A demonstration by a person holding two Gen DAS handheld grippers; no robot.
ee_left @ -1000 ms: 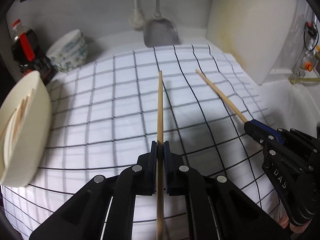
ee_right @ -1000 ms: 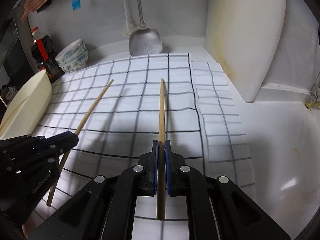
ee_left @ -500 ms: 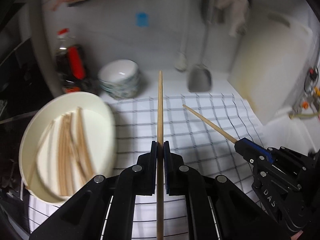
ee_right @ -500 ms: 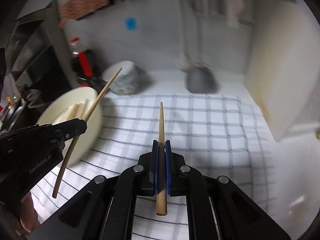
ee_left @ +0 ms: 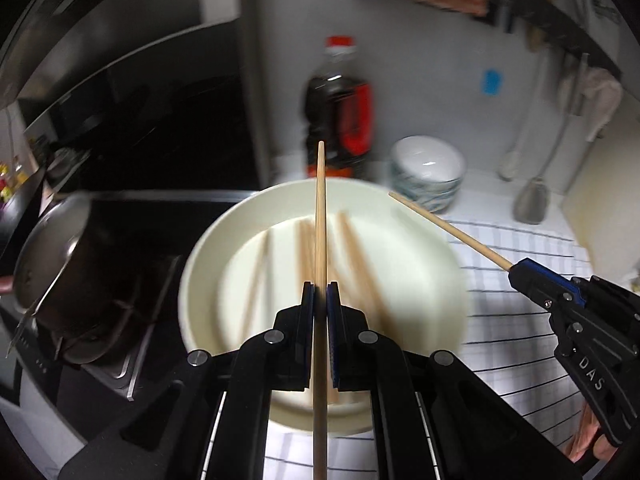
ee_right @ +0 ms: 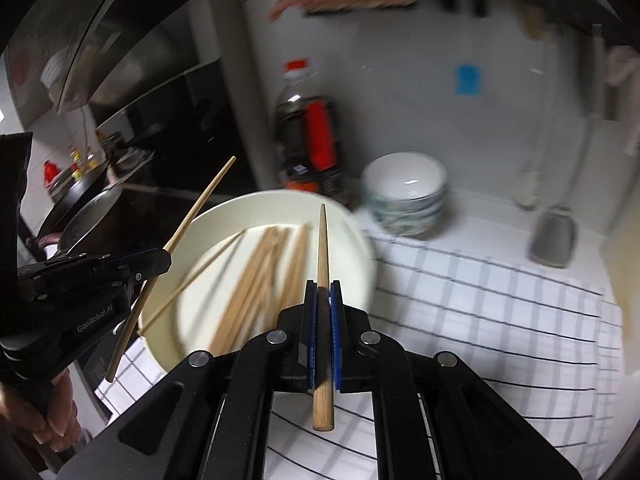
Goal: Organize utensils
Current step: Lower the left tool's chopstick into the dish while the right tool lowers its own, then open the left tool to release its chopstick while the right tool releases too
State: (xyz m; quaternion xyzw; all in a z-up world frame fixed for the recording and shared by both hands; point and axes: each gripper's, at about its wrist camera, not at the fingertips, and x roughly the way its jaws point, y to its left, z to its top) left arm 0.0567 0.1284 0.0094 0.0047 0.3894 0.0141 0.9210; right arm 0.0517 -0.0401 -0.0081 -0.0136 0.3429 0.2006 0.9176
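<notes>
You are carrying one chopstick [ee_left: 320, 216] clamped in the left gripper [ee_left: 320, 304] and another chopstick [ee_right: 322, 248] in the right gripper [ee_right: 323, 304], both pinched near the thick end: light, stiff, smooth, likely to pivot. Just ahead, the plate [ee_right: 356, 240] is holding more chopsticks; beyond it, a bottle [ee_right: 308, 140] and stacked bowls [ee_right: 406, 196] are crowding the far edge.

Two chopsticks are held, one [ee_left: 320, 208] in the left gripper, another [ee_right: 322, 248] in the right. One cream dish [ee_right: 360, 248] holds several loose chopsticks [ee_right: 256, 276], blurred, perhaps seven. One bottle [ee_right: 308, 140], one stack of bowls [ee_right: 404, 196] far right.
</notes>
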